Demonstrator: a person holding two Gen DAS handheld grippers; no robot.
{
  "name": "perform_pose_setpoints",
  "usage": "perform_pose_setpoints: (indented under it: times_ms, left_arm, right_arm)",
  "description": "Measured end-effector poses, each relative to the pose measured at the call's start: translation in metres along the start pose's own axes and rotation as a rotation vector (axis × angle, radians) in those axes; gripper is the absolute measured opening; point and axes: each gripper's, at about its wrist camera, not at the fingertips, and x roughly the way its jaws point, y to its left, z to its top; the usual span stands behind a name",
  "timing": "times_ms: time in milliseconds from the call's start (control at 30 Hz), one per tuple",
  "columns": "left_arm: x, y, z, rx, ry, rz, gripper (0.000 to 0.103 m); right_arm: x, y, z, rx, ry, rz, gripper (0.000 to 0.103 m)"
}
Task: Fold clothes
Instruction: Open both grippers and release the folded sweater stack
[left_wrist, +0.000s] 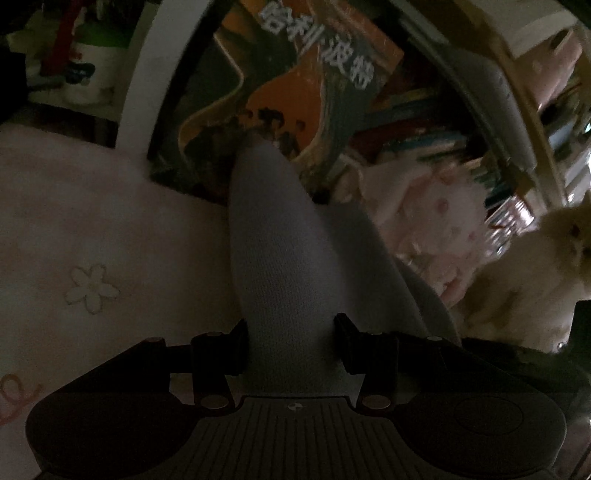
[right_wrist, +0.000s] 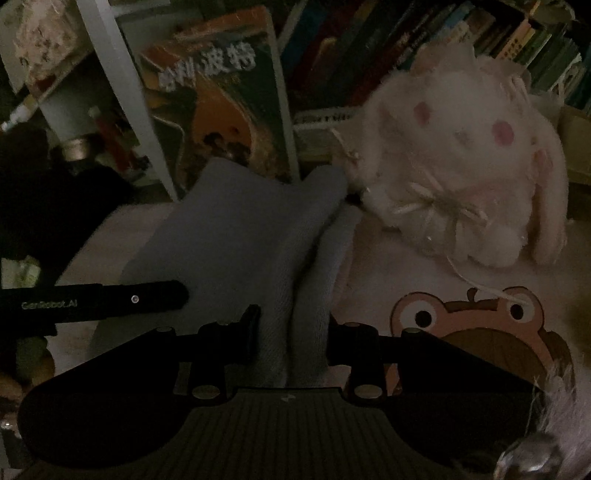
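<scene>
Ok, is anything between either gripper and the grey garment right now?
Nothing visible. The grey garment already lies between the left gripper jaws, and in the right wrist view between the right gripper jaws. The plush rabbit sits close beside its far end.

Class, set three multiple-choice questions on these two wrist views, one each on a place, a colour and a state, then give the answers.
1. Where is the plush rabbit?
A. in front of the shelved books
B. inside a drawer
C. under the cloth

2. What colour is the knit garment?
A. red
B. pale grey-blue
C. black

3. How does the right gripper stand?
A. wide open, empty
B. out of view
C. closed on the garment

Answers: 1 A, book spines rise behind it. 2 B, both views show that tone. 3 C, cloth sits pinched between its fingers; the left gripper grips likewise.
</scene>
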Motion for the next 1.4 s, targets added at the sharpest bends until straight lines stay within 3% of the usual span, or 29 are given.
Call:
perform_pose_setpoints:
  times_ms: [133, 233, 500, 667, 867, 1000, 1133, 1400]
  left_arm:
    - [0.003, 0.004, -0.002, -0.019, 0.017, 0.01, 0.05]
    - [0.003, 0.005, -0.001, -0.02, 0.029, 0.027, 0.056]
    - [-0.033, -0.006, -0.003, 0.075, -0.061, 0.11, 0.069]
    - [-0.058, -0.015, -0.022, 0.138, -0.111, 0.196, 0.074]
    - [-0.077, -0.032, -0.055, 0.247, -0.136, 0.336, 0.084]
    - [-0.087, -0.037, -0.071, 0.262, -0.125, 0.335, 0.086]
    - [-0.096, -0.043, -0.086, 0.273, -0.149, 0.357, 0.097]
    - [-0.103, -0.049, -0.109, 0.304, -0.143, 0.385, 0.1]
  right_arm:
    - [0.001, -0.006, -0.007, 0.043, -0.003, 0.007, 0.032]
    - [0.001, -0.005, -0.009, 0.044, -0.002, -0.017, 0.04]
    - [-0.026, 0.006, -0.022, -0.011, -0.06, -0.1, 0.074]
    - [-0.051, 0.017, -0.039, -0.055, -0.115, -0.16, 0.086]
    - [-0.073, 0.032, -0.064, -0.083, -0.136, -0.222, 0.091]
    - [-0.082, 0.041, -0.08, -0.085, -0.129, -0.262, 0.094]
    - [-0.09, 0.046, -0.094, -0.049, -0.126, -0.277, 0.098]
    - [-0.097, 0.051, -0.122, 0.01, -0.119, -0.302, 0.1]
